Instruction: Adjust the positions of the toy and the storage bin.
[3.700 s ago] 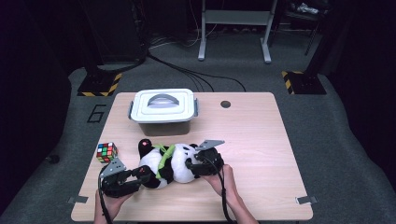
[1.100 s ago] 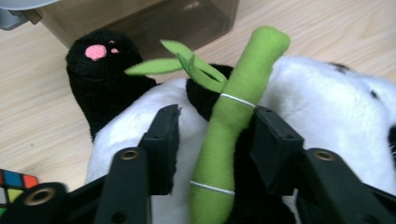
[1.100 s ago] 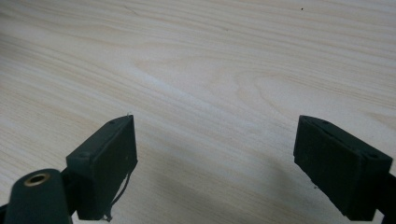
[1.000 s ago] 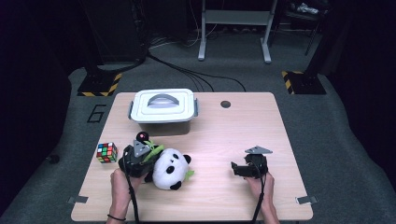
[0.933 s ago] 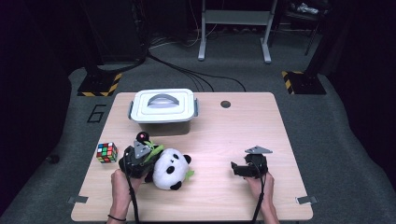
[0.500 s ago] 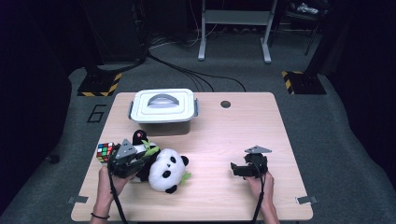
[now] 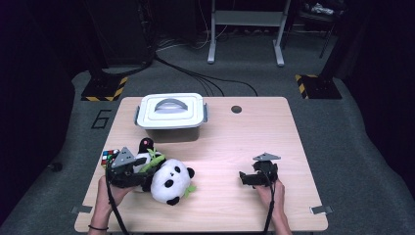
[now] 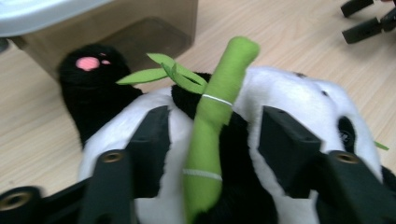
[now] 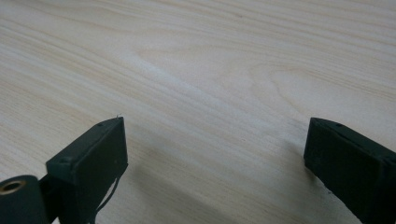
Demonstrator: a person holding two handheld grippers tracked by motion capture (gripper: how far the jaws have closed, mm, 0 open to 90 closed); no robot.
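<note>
L tool (image 8: 210,140) is straddling the panda plush (image 7: 169,182) at the worktop's (image 7: 235,147) front left, near the lidded box (image 7: 170,113). Its jaws have just been opening, now at a moderate gap w/ the green bamboo stalk (image 8: 212,126) between them, pads seemingly not pressing. R tool (image 7: 246,178) is resting wide, empty, well apart. Judging: plush repositioned, release under way; the rest is unclear. Puzzle cube (image 7: 109,156) is partly hidden behind L tool.

A lab or recording studio is suggested. The pale wooden surface (image 7: 244,142) is set on grey carpet (image 7: 342,122) against a dark backdrop. Behind the surface, black cables (image 7: 195,73) and a metal stand (image 7: 244,29) are seen; hazard-striped blocks (image 7: 103,90) are placed at its far corners.
</note>
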